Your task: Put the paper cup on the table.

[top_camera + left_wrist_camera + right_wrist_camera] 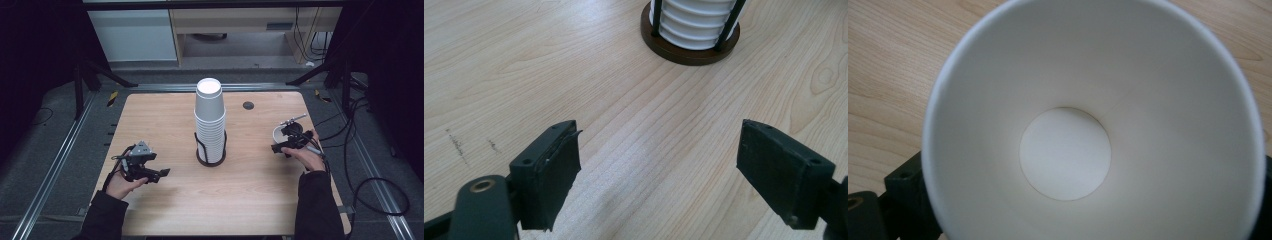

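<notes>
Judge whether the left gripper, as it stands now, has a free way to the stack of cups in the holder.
Probably yes. The left gripper is open with nothing between its jaws, and bare table lies between it and the cup stack in its holder. The right gripper, holding a single cup, stands off to the other side.

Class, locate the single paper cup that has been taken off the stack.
The single paper cup sits in the right claw at the table's right side, right of the cup stack in its holder; the right gripper view looks into its empty inside.
</notes>
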Tool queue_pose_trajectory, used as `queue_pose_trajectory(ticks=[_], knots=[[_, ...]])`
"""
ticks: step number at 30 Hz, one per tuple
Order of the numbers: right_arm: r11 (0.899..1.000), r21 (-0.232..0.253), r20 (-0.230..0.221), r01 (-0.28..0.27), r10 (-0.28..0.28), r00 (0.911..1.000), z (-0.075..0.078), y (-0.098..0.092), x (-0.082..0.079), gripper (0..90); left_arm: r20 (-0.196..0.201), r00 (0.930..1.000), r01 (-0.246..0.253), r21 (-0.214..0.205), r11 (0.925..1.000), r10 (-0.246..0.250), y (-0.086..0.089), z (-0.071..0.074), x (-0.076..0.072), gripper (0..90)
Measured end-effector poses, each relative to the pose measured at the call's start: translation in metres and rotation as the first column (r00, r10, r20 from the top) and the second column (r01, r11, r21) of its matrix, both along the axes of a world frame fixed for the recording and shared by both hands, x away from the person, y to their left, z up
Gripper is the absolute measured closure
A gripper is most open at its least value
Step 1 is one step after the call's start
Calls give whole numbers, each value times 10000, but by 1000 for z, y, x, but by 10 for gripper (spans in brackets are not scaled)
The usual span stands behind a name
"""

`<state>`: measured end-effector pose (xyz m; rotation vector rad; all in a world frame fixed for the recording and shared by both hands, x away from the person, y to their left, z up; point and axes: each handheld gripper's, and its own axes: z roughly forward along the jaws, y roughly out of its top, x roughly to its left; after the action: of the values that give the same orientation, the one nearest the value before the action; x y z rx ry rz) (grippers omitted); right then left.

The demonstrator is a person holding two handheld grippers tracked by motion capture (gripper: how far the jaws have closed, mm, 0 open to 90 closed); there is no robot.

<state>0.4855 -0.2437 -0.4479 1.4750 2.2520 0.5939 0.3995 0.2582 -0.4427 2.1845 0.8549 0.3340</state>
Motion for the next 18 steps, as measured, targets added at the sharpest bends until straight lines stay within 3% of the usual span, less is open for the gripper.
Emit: queue_pose_trajectory(ticks=[8,18], knots=[[9998,-175,-118,48,-50,9999,6,-4,-8,19,-24,10000,47,15,10000,-47,-1,0,0,169],[9989,-343,-217,-320,313,9993,14,-5,-29,13,-21,10000,76,39,10000,-76,-1,0,-1,169]])
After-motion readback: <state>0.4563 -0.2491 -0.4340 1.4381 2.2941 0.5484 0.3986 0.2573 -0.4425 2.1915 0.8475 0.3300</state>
